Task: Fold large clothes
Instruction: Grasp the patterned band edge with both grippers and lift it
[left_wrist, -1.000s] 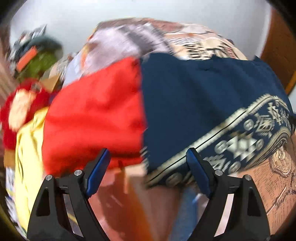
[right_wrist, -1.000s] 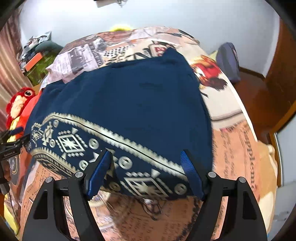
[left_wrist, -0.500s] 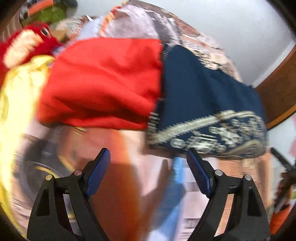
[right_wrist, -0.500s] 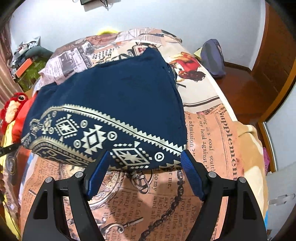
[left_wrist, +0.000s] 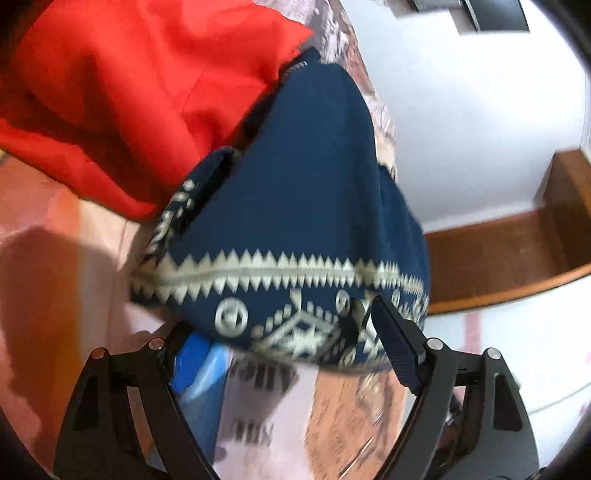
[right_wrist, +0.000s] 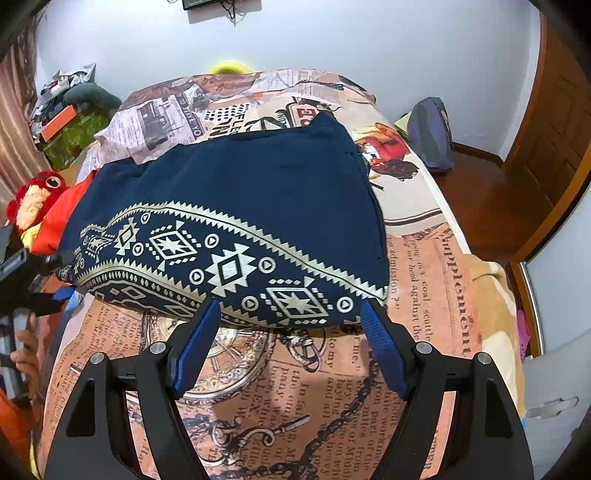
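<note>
Navy cloth (right_wrist: 236, 192) with a cream geometric border is lying folded on the printed bedspread (right_wrist: 424, 280), just ahead of my right gripper (right_wrist: 290, 347). Its fingers are spreading wide and gripping nothing, the tips sitting at the cloth's near edge. My left gripper (left_wrist: 284, 354) is also gaping wide, the border hem draping between its fingers; through the blur it seems to be brushing them. Red fabric (left_wrist: 122, 92) is lying beyond-left.

Both wrist cameras look down on the bed (right_wrist: 436, 280); the left sits closer, sharing the navy garment (left_wrist: 306, 192) (right_wrist: 236, 192).
</note>
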